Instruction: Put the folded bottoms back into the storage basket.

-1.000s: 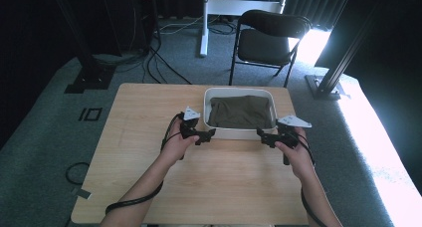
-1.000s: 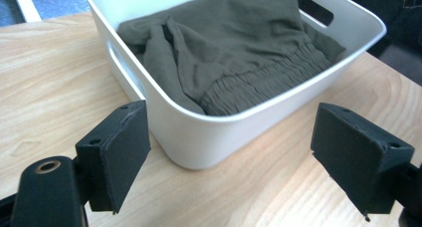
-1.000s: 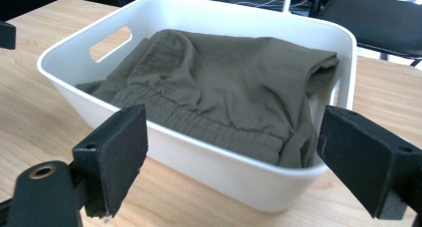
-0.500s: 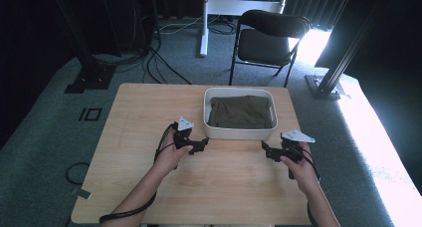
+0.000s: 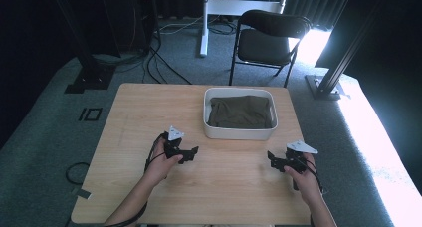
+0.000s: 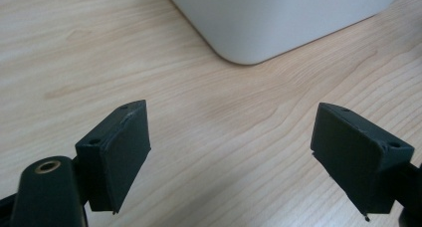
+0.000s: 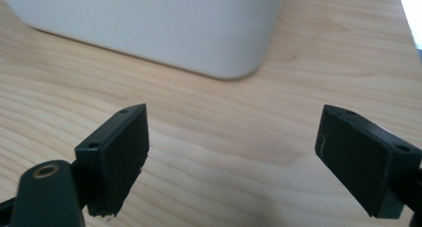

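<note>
A white rectangular tub (image 5: 240,133) stands at the far middle of the wooden table (image 5: 124,117), with a folded dark olive cloth (image 5: 241,111) lying inside it. My left gripper (image 5: 191,154) is low over the table, to the left of the tub's near-left corner and apart from it. It is open, and bare wood lies between its jaws (image 6: 231,157). The tub's white corner (image 6: 268,23) sits ahead of them. My right gripper (image 5: 271,161) hovers near the table's right edge, below the tub's near-right corner, open with nothing between its jaws (image 7: 231,157). The tub's wall (image 7: 164,23) lies ahead.
A black folding chair (image 5: 271,38) stands on the grey carpet beyond the table. Black cables (image 5: 74,172) trail on the floor at the left. A white stand post (image 5: 204,18) and dark frame legs (image 5: 343,62) are farther back. Bare wood stretches between and in front of my hands.
Both hands have drawn back from the tub's near corners towards me, spread apart and sunk closer to the table. The jaws stay wide and the cloth has not moved.
</note>
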The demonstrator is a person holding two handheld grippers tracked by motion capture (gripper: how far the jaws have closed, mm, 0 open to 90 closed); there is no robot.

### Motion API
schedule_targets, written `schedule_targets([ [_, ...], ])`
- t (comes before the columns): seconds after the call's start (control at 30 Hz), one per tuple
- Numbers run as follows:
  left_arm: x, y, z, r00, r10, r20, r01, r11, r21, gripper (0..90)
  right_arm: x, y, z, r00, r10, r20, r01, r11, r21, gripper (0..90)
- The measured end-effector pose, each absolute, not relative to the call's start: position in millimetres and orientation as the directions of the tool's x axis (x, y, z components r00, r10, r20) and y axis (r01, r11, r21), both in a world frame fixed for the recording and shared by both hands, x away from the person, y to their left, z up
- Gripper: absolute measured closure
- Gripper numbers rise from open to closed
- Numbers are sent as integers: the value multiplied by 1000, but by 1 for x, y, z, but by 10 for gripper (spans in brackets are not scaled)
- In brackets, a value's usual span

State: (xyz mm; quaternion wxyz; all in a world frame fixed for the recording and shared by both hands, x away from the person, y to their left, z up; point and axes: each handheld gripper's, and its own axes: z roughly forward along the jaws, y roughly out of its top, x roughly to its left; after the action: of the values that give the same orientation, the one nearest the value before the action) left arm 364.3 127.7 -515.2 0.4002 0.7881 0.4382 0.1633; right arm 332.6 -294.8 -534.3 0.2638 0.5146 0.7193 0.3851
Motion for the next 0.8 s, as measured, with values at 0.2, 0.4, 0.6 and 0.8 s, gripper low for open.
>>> schedule_targets([
  [0.2, 358, 137, -521, 551, 830, -85, 574, -303, 761, 172, 325, -299, -541, -307, 951, 25, 558, 159, 814, 135],
  [0.4, 350, 148, -531, 513, 852, -100, 606, -278, 745, 172, 317, -304, -553, -275, 961, 9, 595, 163, 787, 135],
  [0.6, 343, 159, -537, 479, 873, -96, 627, -263, 733, 173, 311, -310, -561, -250, 968, -1, 616, 160, 772, 142],
  [0.8, 336, 169, -548, 436, 895, -94, 662, -248, 707, 173, 306, -315, -562, -192, 981, 22, 659, 112, 744, 142],
])
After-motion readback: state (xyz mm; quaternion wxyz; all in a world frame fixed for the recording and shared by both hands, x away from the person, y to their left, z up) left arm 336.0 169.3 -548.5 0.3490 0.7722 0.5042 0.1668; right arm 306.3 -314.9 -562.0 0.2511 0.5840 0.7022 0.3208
